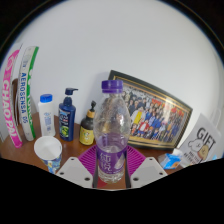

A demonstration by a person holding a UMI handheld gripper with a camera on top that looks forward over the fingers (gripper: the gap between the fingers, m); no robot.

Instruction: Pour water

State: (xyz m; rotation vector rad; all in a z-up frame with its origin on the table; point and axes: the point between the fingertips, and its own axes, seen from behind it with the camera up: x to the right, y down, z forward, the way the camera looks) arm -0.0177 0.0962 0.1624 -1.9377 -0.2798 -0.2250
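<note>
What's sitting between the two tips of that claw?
A clear water bottle with a purple cap stands between the claw's pink pads, as the gripper view shows.

Your gripper (111, 172) has a clear water bottle (112, 135) with a purple cap standing upright between its fingers, pads close at each side, though contact can't be confirmed. Left of it sits a white cup (48, 151). Farther back stand a dark pump bottle (67, 112) and a framed picture (152, 108)
</note>
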